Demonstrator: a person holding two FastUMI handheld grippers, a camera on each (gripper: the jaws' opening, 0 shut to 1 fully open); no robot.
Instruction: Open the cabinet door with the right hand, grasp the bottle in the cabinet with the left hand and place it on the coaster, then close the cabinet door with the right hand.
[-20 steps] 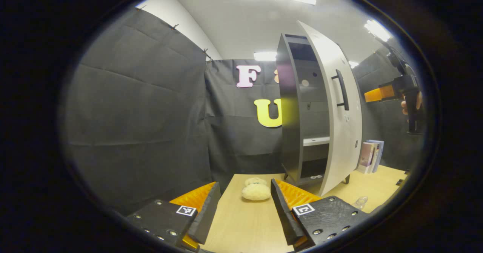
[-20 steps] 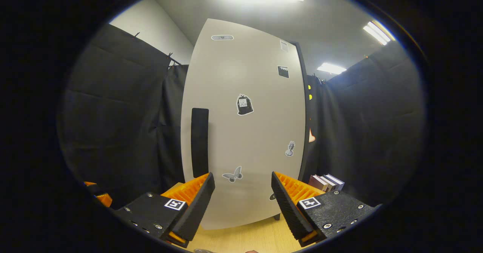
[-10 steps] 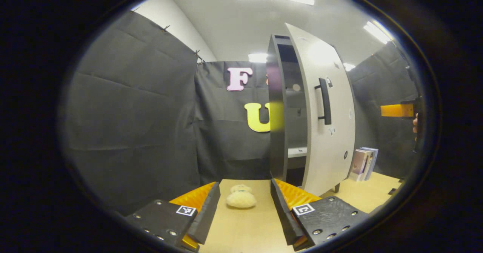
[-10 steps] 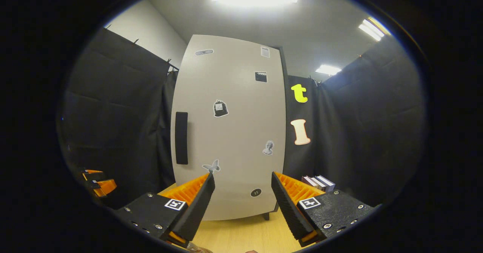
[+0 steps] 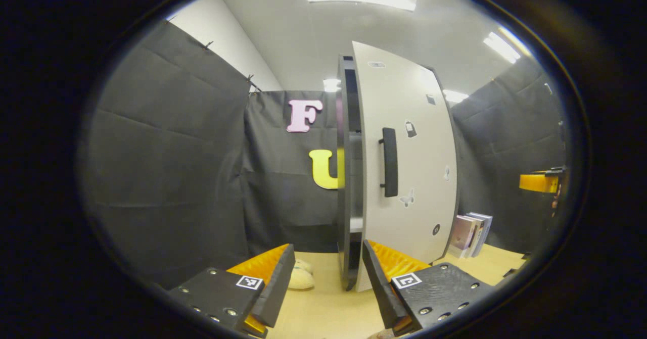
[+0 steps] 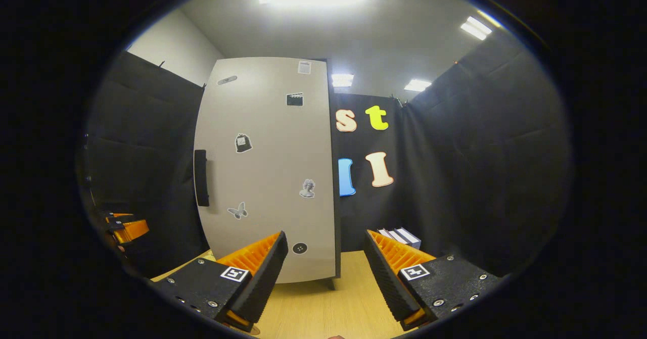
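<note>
Left gripper view
Left gripper (image 5: 328,278): fingers spread apart, nothing between them, low over the table (image 5: 328,313).
Cabinet (image 5: 345,177): dark body standing on the table just beyond the gripper.
Cabinet door (image 5: 409,167): pale, nearly closed, only a narrow gap left at the cabinet's front edge.
Handle (image 5: 389,162): black vertical bar near the door's free edge.
Plush toy (image 5: 301,277): on the table left of the cabinet, partly behind a finger.
Books (image 5: 472,233): upright, right of the cabinet.
Bottle: cannot tell where it is.

Right gripper view
Right gripper (image 6: 326,273): released, fingers wide, holding nothing, apart from the door.
Cabinet door (image 6: 268,177): stickers on its face, handle (image 6: 201,177) at its left edge.
Books (image 6: 399,237): right of the cabinet.
</note>
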